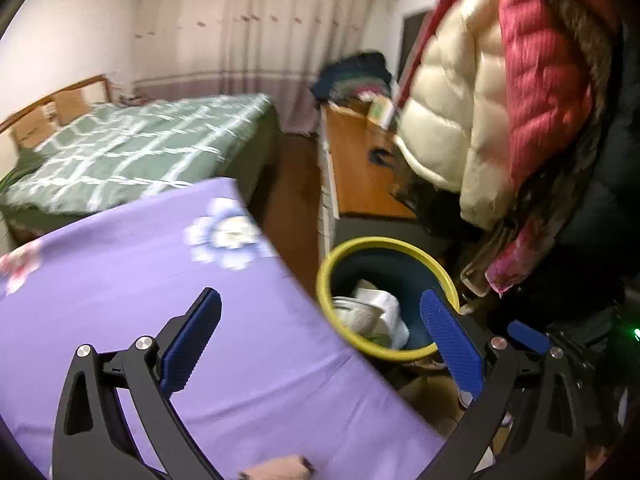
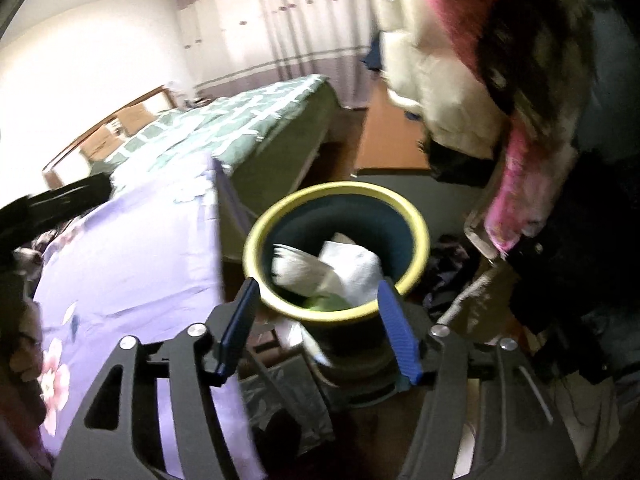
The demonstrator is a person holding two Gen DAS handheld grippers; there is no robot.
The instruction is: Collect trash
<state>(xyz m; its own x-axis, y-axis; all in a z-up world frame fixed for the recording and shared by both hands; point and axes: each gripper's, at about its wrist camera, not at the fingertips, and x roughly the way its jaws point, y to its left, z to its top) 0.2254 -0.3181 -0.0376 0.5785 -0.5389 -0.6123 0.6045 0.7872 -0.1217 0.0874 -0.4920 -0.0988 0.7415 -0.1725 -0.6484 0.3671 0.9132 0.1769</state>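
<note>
Over the yellow-rimmed bin [image 2: 336,248], my right gripper [image 2: 316,320] and left gripper [image 1: 320,340] both gape empty; white crumpled paper [image 2: 344,268] already lies inside, so this drop looks finished, remaining trash unseen.

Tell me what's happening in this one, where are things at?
A person with a gripper in each hand is collecting trash in a bedroom. Both the left gripper and the right gripper are open and empty, by the yellow-rimmed bin beside the purple bedspread. White crumpled paper already lies inside the bin.
</note>
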